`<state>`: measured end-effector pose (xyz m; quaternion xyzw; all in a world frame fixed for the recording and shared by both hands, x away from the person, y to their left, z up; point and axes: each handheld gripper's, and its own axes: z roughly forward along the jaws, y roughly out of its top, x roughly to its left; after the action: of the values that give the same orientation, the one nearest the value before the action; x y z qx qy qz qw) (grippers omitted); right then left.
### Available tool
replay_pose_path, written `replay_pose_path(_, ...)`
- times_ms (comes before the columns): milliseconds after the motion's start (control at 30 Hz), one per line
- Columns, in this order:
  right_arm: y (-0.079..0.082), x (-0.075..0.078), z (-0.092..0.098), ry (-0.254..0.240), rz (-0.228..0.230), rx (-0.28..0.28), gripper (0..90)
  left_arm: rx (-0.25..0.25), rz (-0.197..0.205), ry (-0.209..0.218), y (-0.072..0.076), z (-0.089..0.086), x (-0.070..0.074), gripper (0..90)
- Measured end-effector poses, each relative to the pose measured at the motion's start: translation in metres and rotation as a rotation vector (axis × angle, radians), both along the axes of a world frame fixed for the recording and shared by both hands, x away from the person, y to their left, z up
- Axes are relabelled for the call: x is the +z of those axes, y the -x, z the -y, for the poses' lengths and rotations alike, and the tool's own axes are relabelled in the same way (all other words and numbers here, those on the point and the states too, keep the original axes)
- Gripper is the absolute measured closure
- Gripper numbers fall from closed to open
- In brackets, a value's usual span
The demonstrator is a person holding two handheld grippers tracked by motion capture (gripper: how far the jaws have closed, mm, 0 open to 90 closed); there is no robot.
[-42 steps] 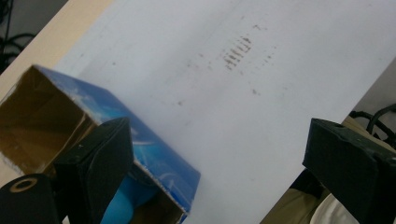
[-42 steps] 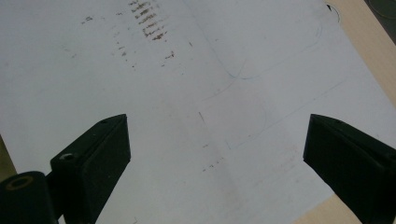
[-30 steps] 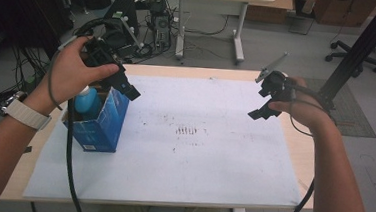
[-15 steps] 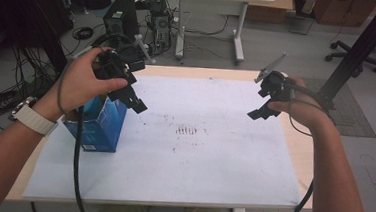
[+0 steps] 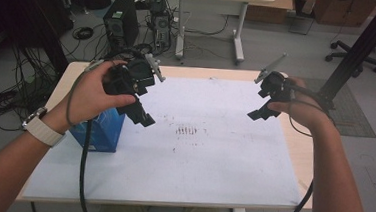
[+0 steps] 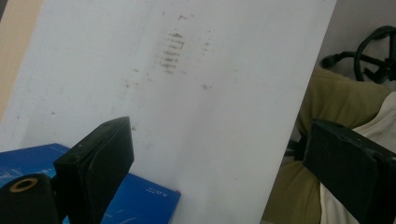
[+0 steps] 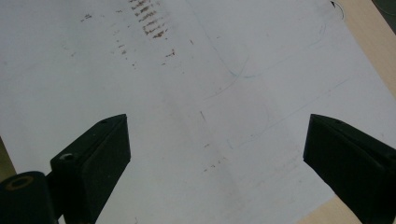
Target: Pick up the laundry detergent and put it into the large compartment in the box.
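the left gripper (image 5: 142, 117) hangs over the white sheet (image 5: 197, 162) with its fingers (image 6: 95, 163) wide apart and nothing between them. the blue box (image 5: 99, 130) stands on the worktop (image 5: 300, 159) just behind and below those fingers, at the sheet's edge; in the left gripper view its top shows beside the near finger, not touching it. the right gripper (image 5: 256, 114) hovers well apart from the box, fingers (image 7: 93, 154) also spread and empty, above bare sheet with brown smudges (image 7: 147, 21). judging by this, the box looks set down and let go, or not yet taken up; which of the two i cannot tell. no grasp is in hand now.
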<state>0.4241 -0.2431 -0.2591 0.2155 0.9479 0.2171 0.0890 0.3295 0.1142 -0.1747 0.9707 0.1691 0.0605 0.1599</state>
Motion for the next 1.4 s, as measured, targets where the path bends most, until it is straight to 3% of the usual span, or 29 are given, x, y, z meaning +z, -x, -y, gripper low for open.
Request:
replay_pose_path(500, 0.001, 0.001, 0.001, -0.007, 0.004, -0.002, 7.5, -0.026, 0.020, -0.037, 0.015, 0.016, -0.013, 8.6)
replay_pose_path(967, 0.000, -0.001, 0.000, -0.004, -0.001, 0.001, 7.5, -0.032, 0.007, -0.043, 0.017, 0.018, -0.032, 8.6)
replay_pose_path(1400, 0.000, -0.002, -0.002, -0.002, 0.000, 0.004, 7.5, -0.031, 0.021, -0.030, 0.020, 0.019, -0.032, 8.6)
